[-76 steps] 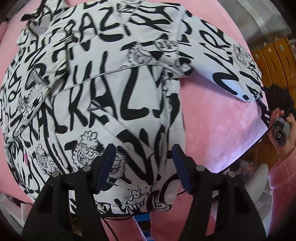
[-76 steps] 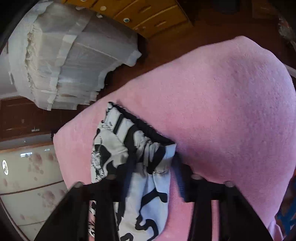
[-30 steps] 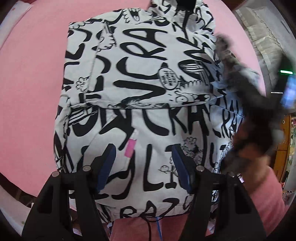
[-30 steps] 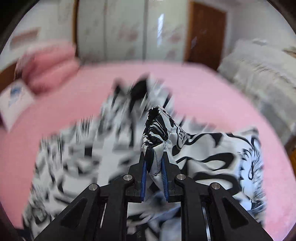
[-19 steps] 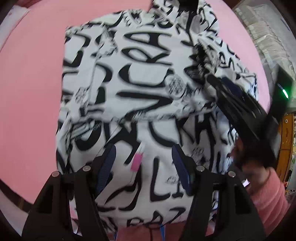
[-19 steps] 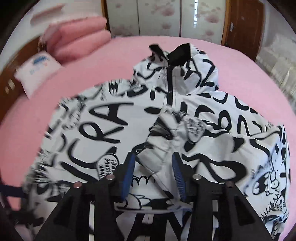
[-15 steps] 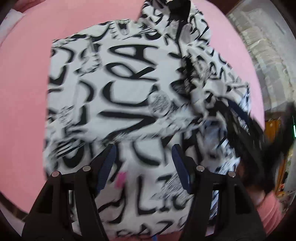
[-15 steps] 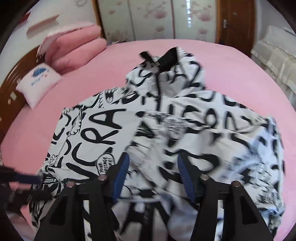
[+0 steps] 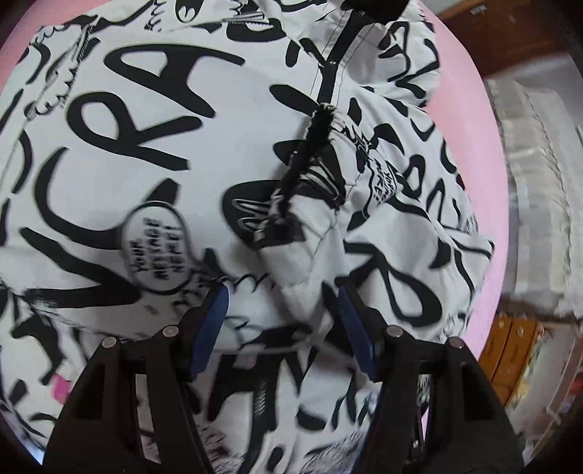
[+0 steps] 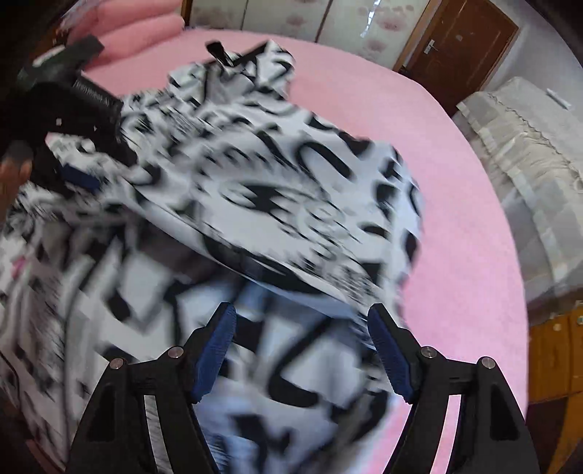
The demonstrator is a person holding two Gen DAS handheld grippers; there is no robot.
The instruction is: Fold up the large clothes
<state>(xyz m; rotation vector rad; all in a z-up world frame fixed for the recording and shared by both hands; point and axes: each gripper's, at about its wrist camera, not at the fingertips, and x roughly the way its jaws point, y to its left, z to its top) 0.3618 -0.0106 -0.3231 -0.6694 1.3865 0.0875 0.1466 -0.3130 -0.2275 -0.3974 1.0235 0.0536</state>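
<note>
A white jacket with black graffiti print [image 9: 153, 153] lies spread on the pink bed [image 9: 470, 120]; it also fills the right wrist view [image 10: 277, 189], blurred. One sleeve with a black elastic cuff [image 9: 309, 146] lies folded across the jacket's front, beside the zipper. My left gripper [image 9: 282, 321] is open and empty, just above the folded sleeve. My right gripper [image 10: 302, 346] is open and empty over the jacket's lower part. The left gripper also shows at the left of the right wrist view [image 10: 78, 160].
Pink pillows [image 10: 138, 29] lie at the head of the bed. A white covered piece of furniture [image 10: 528, 153] stands to the right. A wooden drawer unit [image 10: 554, 346] and a brown door [image 10: 459, 47] stand beyond the bed.
My right gripper carried the sleeve cuff across the jacket, opened and let it go, then drew back. My left gripper moved forward over the folded sleeve.
</note>
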